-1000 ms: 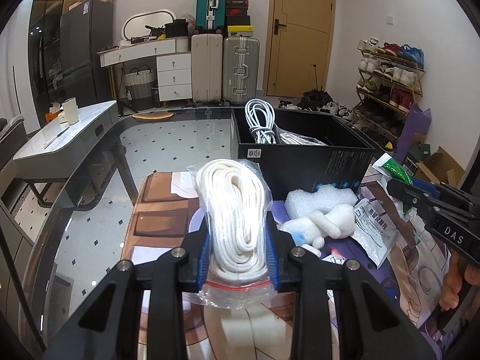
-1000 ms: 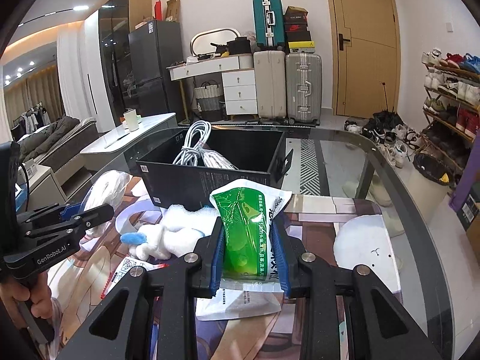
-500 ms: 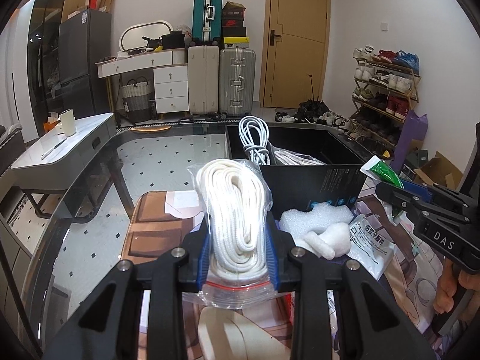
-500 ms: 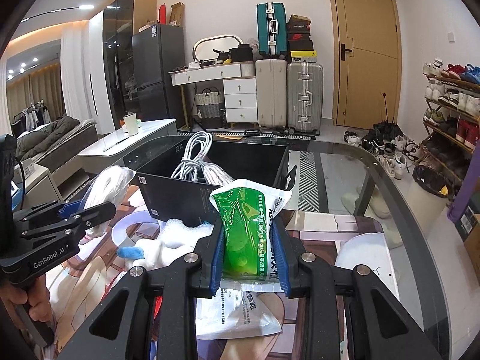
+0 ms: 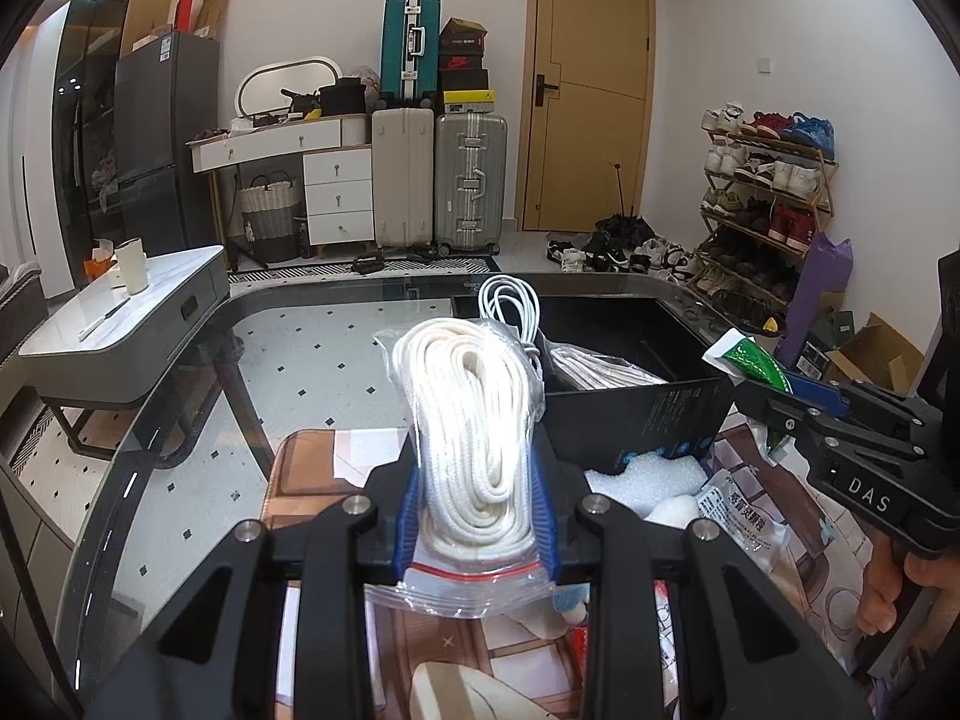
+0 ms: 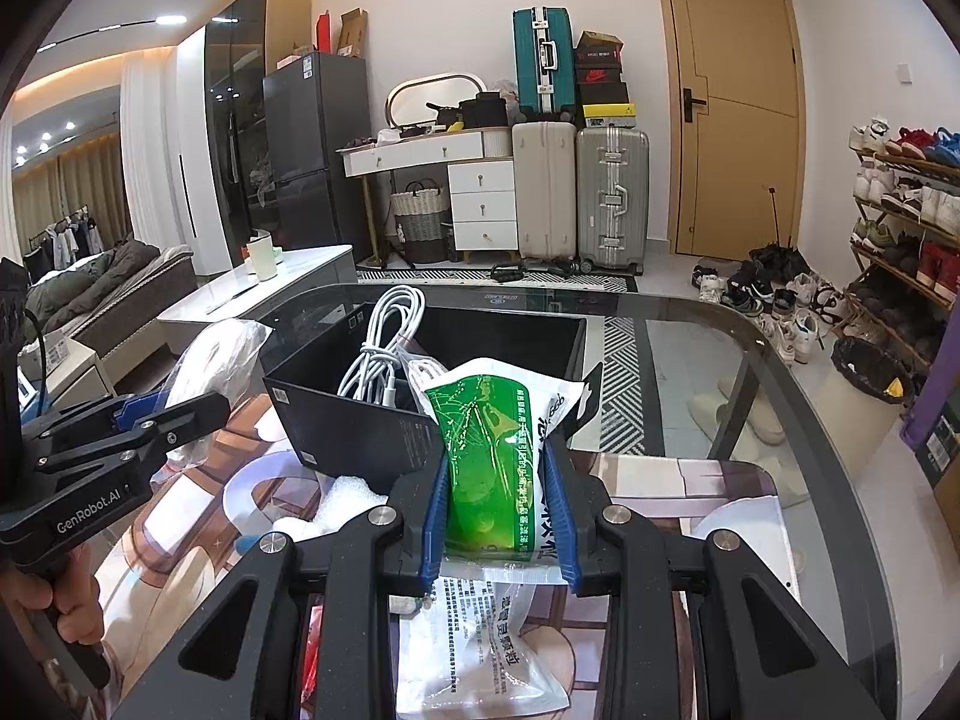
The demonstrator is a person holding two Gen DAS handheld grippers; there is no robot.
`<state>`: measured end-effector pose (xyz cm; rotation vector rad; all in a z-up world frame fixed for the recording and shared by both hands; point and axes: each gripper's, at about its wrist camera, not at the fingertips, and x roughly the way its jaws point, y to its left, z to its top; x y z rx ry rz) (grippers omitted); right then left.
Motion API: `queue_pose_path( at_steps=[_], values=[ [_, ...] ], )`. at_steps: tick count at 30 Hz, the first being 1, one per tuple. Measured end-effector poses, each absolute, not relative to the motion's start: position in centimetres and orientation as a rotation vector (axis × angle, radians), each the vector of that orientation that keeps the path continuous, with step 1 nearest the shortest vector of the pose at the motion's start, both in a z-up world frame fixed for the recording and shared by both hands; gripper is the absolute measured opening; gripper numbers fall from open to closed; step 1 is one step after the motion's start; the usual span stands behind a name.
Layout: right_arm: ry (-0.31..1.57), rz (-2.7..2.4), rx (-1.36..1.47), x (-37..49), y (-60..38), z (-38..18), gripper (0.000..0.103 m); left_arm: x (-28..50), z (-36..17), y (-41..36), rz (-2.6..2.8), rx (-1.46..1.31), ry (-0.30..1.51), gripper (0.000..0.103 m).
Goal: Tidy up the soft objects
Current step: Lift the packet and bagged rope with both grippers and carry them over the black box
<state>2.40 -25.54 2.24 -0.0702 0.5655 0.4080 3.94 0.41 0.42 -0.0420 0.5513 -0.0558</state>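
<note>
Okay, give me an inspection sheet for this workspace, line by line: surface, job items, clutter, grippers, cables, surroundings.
Surface: glass table with a printed mat.
Job's things: bagged white rope; green-and-white packet; black box on the table.
Clutter: white foam, another white packet and a white plush toy, mostly hidden, lie before the box.
Grippers: left gripper shut on the bagged rope; right gripper shut on the green packet.
Cables: white cable coil inside the box.
Surroundings: suitcases, door, shoe rack.
</note>
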Motion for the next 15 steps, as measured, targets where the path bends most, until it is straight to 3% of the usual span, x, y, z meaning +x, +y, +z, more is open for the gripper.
queue_pose_path(
  at_steps=[15],
  values=[
    [0.556, 0.412, -0.082, 4.6, -24.3, 4.2, 0.029, 5.9, 2.6, 0.3, -0.072, -0.022, 0.537, 0.029]
  ],
)
